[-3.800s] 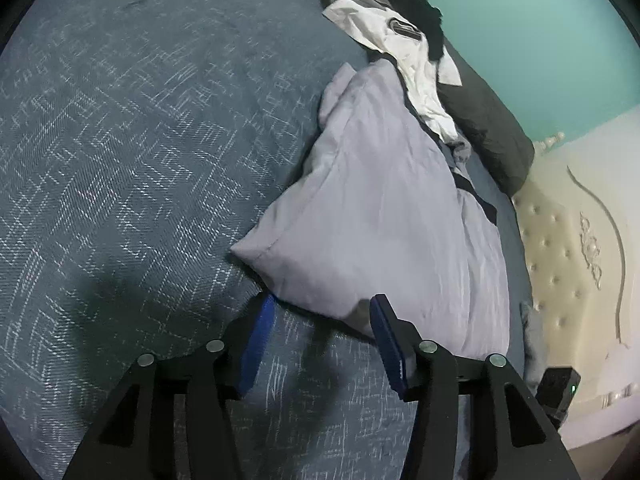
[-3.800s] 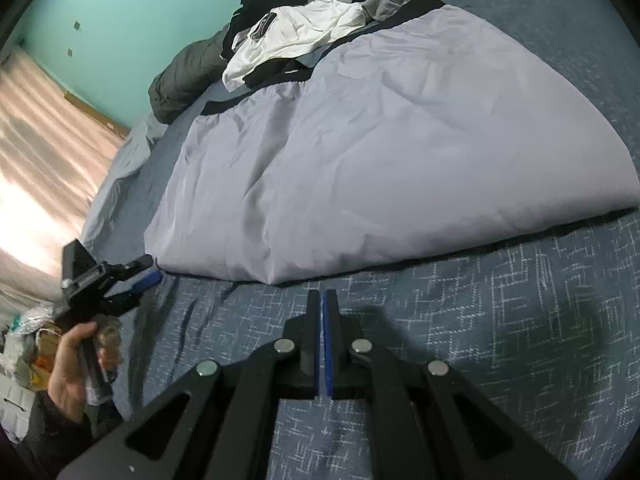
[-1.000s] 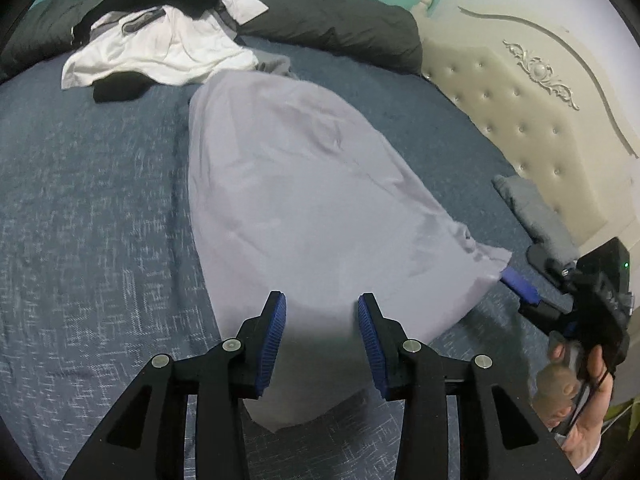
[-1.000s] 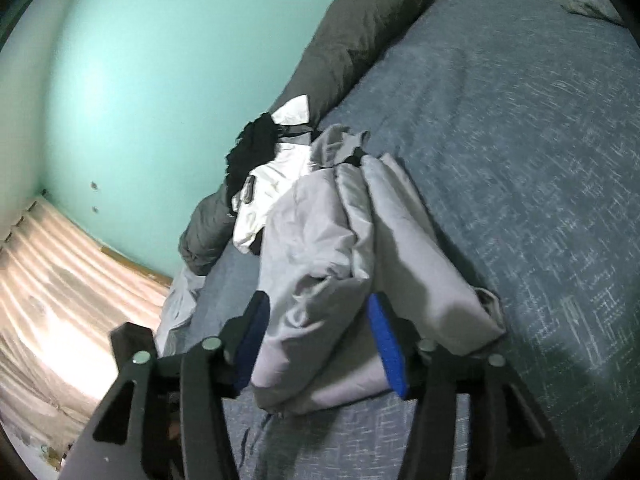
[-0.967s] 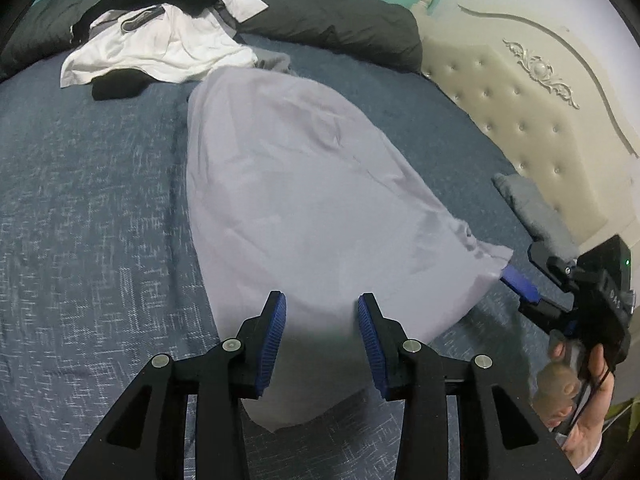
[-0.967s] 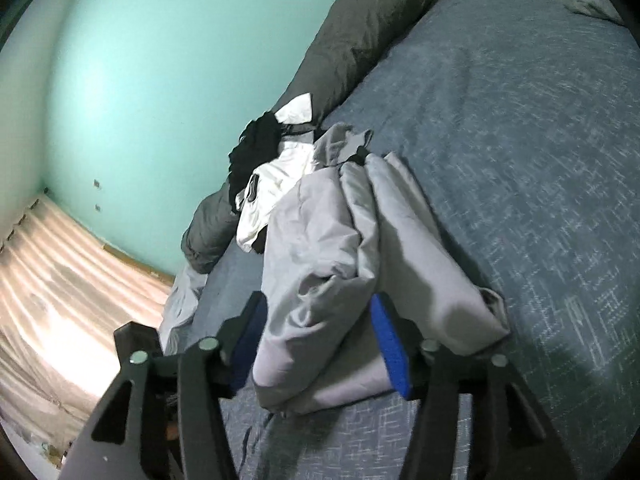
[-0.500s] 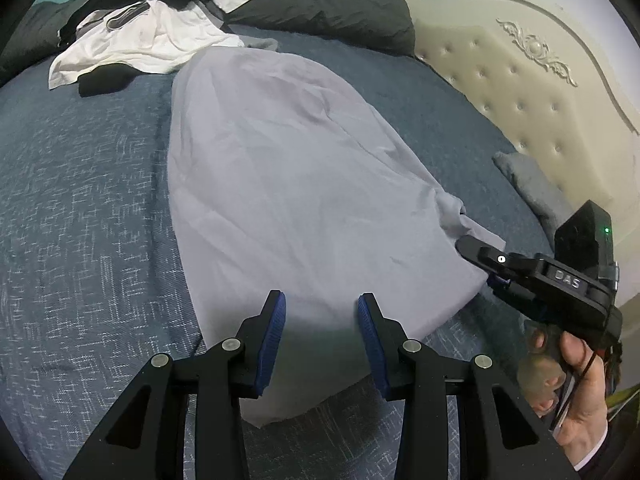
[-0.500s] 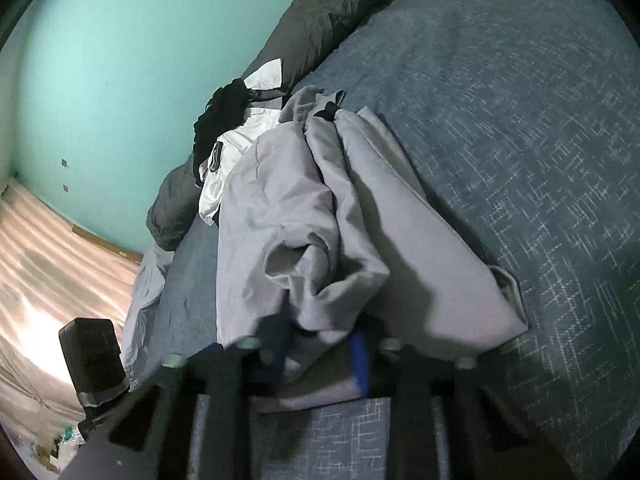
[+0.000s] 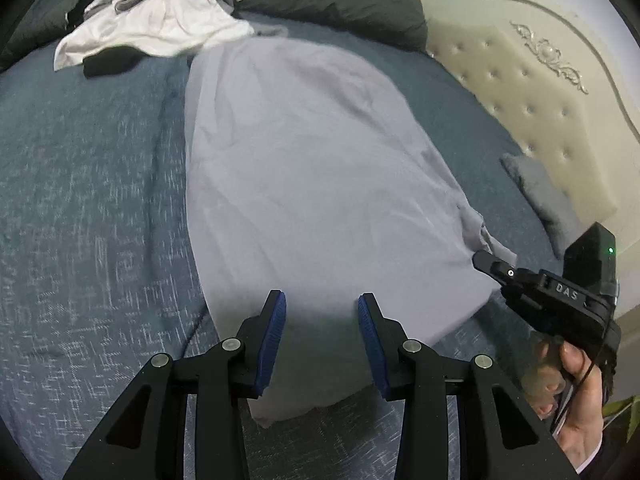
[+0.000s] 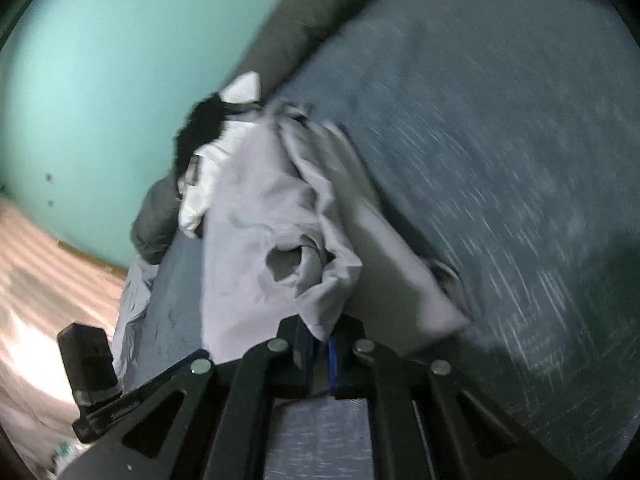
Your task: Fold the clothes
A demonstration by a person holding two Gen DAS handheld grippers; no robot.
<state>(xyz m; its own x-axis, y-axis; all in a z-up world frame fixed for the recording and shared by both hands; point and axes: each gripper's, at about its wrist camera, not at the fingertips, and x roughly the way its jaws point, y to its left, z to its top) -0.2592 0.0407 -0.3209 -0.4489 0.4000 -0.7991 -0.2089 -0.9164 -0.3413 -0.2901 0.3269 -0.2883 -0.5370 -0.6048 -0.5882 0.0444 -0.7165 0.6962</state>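
The right gripper [image 10: 318, 350] has just clamped its jaws on the near corner of the light grey garment [image 9: 312, 184] spread along the bed [image 9: 88, 184], securing it for folding, while the left gripper [image 9: 320, 340] hovers half-open over the garment's near hem.
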